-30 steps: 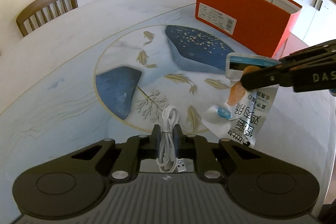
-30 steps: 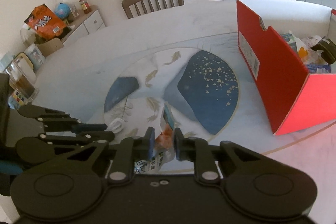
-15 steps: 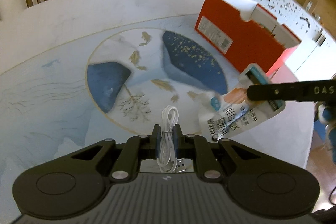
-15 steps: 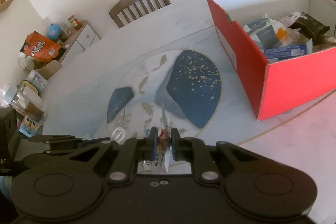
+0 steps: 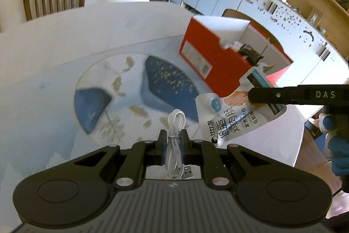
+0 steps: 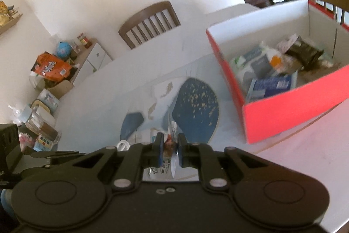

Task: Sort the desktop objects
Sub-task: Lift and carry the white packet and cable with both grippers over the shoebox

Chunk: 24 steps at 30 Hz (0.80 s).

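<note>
The left gripper [image 5: 173, 143] is clamped on a coiled white USB cable [image 5: 175, 145], its rubbery loops bunched between the blue pads and the metal plug hanging at lower centre of the left view. The right gripper [image 6: 169, 151] pinches a glossy, crinkled foil snack pouch [image 6: 168, 158] edge-on; in the left view that pouch [image 5: 231, 117] hangs at right centre, clear of the bench [image 5: 65, 40]. Both things are held above the smooth, pale bench top with its round blue fish design [image 5: 135, 88]. An open red cardboard box [image 6: 283, 110], white inside and part-filled with packets, stands at the right of the right view, its near rim unobstructed. A slatted wooden chair [image 6: 150, 23] sits beyond the far edge.
</note>
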### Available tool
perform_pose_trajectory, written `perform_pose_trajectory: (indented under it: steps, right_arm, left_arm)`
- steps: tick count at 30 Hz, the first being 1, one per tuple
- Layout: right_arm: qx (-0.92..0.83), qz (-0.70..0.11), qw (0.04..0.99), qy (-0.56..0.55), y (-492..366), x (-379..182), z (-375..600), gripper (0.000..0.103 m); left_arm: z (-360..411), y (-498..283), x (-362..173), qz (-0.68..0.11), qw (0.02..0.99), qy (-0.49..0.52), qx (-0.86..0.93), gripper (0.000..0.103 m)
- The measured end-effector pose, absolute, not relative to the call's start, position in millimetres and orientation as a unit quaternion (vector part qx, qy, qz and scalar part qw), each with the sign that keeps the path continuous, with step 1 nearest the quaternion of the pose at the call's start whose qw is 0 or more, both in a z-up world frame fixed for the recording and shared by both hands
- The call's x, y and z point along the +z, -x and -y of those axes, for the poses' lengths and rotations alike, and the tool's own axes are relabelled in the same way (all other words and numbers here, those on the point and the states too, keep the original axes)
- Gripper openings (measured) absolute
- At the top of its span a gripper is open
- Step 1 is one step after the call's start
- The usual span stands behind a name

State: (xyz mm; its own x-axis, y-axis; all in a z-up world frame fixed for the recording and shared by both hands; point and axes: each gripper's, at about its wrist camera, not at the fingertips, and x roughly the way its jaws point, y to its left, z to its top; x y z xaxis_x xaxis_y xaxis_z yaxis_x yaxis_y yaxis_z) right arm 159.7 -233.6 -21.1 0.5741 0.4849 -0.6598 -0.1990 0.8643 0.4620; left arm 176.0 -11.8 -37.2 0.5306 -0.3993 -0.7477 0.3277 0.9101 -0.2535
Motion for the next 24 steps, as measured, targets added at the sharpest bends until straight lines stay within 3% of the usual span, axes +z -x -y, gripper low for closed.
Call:
perform_pose_trajectory:
  steps: [5, 24]
  right_arm:
    - [0.192, -0.401, 0.879, -0.172, -163, -3, 252, 0.006]
    - [0.172, -0.366, 0.894, -0.190, -196, 29, 348, 0.005]
  left_arm:
    - [30, -178, -14, -0.417, 0.881, 0.040, -0.218, 0.011]
    - [127, -217, 32, -0.372, 0.893, 0.021, -0.252, 0.011]
